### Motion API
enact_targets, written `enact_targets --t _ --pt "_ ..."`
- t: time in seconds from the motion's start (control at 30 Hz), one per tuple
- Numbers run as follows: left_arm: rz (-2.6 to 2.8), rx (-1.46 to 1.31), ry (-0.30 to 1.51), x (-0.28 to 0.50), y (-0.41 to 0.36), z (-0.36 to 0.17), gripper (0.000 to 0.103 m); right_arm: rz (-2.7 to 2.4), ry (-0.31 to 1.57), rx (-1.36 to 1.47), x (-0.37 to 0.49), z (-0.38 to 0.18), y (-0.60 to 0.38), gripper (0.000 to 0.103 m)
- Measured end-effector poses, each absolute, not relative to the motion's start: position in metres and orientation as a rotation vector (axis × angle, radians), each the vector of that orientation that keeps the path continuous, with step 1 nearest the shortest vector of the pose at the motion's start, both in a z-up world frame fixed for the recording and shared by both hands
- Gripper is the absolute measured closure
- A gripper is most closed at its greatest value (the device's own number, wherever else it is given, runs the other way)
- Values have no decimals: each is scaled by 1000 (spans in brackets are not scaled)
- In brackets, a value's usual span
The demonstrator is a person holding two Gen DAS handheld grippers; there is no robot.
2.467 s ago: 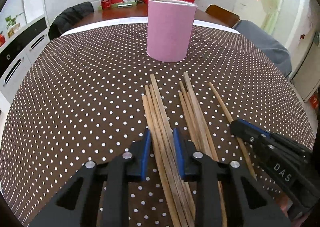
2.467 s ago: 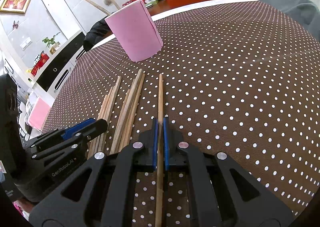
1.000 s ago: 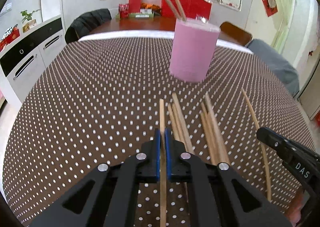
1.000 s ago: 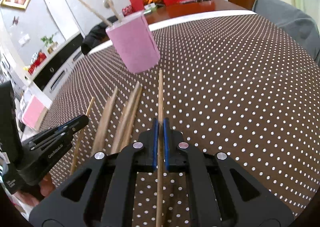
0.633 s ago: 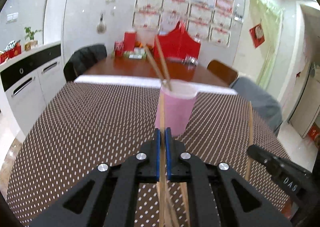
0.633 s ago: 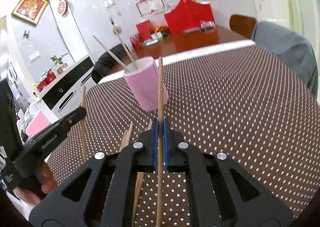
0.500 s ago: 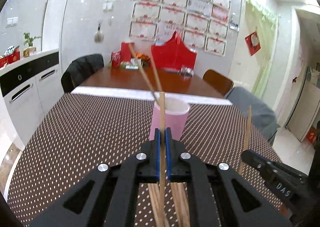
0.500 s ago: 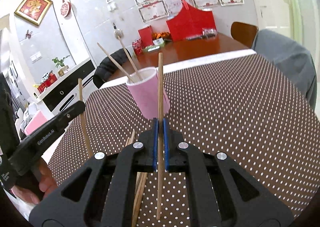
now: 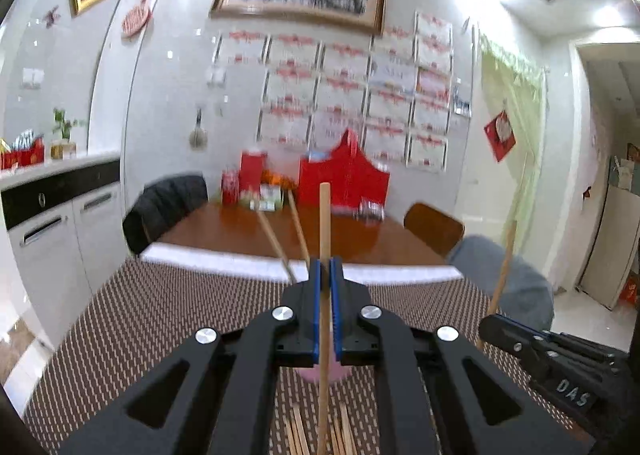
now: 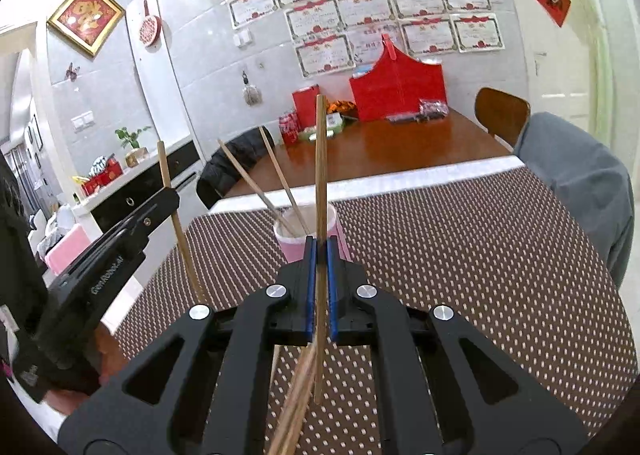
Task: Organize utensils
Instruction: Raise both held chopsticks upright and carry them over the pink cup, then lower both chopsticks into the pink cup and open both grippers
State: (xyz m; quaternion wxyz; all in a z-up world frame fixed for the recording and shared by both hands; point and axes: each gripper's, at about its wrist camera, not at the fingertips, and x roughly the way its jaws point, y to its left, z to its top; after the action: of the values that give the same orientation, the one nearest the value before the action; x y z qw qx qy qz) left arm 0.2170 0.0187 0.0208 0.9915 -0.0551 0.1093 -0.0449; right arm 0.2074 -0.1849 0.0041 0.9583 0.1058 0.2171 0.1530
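The left gripper (image 9: 325,267) is clamped tight on one chopstick (image 9: 324,223), held upright above the dotted table (image 9: 132,319). The right gripper (image 10: 319,245) is likewise closed on its own stick (image 10: 320,159), which stands near vertical with its lower end clear of the cloth. Just beyond the right jaws sits the pink cup (image 10: 340,223), with two sticks (image 10: 256,183) leaning out of it to the left. More loose chopsticks (image 9: 298,431) lie flat on the table below the left gripper.
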Motion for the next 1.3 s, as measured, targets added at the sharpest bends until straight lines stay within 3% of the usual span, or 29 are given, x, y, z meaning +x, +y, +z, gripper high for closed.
enact_targets --t 0.33,0.63,0.8,1.3 --pt "-36 -125 53 246 17 78 98 289 317 204 232 63 -185 98" --pt "-35 -154 -7 289 6 99 98 274 250 184 272 93 -176 98" --pt "-32 -179 -2 311 6 92 98 262 232 163 296 94 -167 98" --pt "-11 -140 162 367 13 27 97 269 429 126 361 34 -143 98"
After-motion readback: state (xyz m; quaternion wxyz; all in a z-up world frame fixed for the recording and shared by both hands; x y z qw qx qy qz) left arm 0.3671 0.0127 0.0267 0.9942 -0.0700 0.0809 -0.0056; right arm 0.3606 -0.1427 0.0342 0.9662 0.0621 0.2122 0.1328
